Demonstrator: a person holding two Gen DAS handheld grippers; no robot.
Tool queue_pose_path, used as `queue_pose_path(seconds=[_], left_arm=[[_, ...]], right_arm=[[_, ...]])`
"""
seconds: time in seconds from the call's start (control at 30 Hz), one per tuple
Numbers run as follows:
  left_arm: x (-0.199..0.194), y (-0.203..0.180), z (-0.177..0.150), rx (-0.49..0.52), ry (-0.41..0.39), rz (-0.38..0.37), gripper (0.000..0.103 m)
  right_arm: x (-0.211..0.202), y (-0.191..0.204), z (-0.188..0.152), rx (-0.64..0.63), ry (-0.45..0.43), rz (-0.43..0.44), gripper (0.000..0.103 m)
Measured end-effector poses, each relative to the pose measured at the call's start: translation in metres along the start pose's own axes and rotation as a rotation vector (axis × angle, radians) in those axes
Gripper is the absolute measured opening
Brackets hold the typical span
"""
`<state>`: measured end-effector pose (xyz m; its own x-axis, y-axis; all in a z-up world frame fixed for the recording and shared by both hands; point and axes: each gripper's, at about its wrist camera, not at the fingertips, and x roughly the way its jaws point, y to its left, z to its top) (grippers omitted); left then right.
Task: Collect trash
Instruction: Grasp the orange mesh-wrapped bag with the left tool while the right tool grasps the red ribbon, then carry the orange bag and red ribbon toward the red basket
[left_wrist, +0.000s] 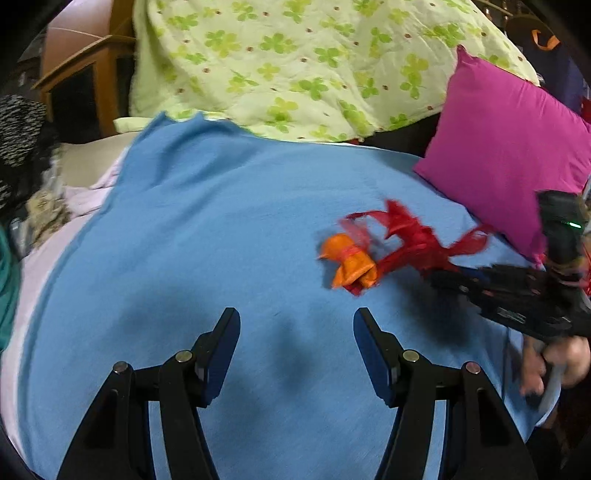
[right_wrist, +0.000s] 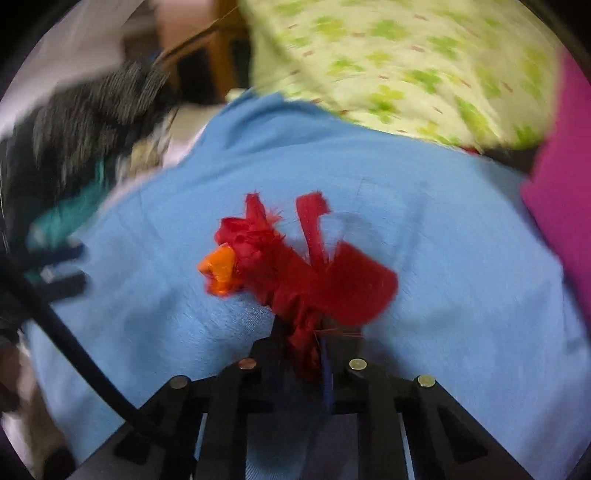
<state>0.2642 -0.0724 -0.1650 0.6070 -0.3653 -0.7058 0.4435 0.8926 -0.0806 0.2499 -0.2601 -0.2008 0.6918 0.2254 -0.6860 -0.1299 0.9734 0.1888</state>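
A bundle of frayed red cloth scraps (left_wrist: 413, 240) (right_wrist: 314, 284) with an orange piece (left_wrist: 349, 264) (right_wrist: 219, 269) tied to it lies on a blue sheet (left_wrist: 221, 221) (right_wrist: 461, 266). My right gripper (right_wrist: 299, 332) is shut on the near end of the red scraps; in the left wrist view it (left_wrist: 437, 275) reaches in from the right, with a hand (left_wrist: 561, 362) behind it. My left gripper (left_wrist: 295, 325) hovers open over bare sheet, short of the bundle and a little left of it, nothing between its fingers. It shows at the left edge of the right wrist view (right_wrist: 64, 267).
A magenta pillow (left_wrist: 506, 147) (right_wrist: 565, 206) leans at the right, close behind the bundle. A pale green clover quilt (left_wrist: 295, 62) (right_wrist: 406, 62) is heaped at the back. Dark and teal clothes (right_wrist: 74, 122) pile up at the left, with wooden furniture (left_wrist: 85, 74) beyond.
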Motion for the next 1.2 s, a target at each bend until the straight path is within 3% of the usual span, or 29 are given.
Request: queue_pose_path(seconds=[0.2,0.37,0.47,0.53,0.67,0.8,1.0,1.2], left_arm=[[0.056,-0.038,0.031,-0.032,0.053,-0.061,0.065],[0.095,-0.046,0.04,-0.113,0.111,-0.016,0.065],[0.106,-0.045,0.04,-0.144,0.141,0.015,0.036],[0.101,-0.045,0.039,-0.151,0.133,0.022,0.034],[0.062,-0.053,0.036,-0.125,0.091,0.043,0.033],[-0.003,-0.071,0.033,-0.074,0.019,0.061,0.033],[-0.104,-0.11,0.029,0.03,-0.112,0.136,0.033],[-0.182,-0.147,0.021,0.097,-0.231,0.165,0.034]], right_arm=[[-0.06,-0.014,-0.014,0.131,-0.121,-0.038,0.017],[-0.098,-0.012,-0.024,0.16,-0.216,-0.094,0.017],[-0.116,-0.007,-0.03,0.156,-0.258,-0.105,0.017],[-0.124,-0.005,-0.032,0.159,-0.273,-0.103,0.017],[-0.147,0.004,-0.037,0.142,-0.311,-0.11,0.017],[-0.184,0.013,-0.044,0.15,-0.356,-0.096,0.017],[-0.255,0.031,-0.058,0.13,-0.433,-0.095,0.017],[-0.324,0.04,-0.078,0.127,-0.502,-0.109,0.017]])
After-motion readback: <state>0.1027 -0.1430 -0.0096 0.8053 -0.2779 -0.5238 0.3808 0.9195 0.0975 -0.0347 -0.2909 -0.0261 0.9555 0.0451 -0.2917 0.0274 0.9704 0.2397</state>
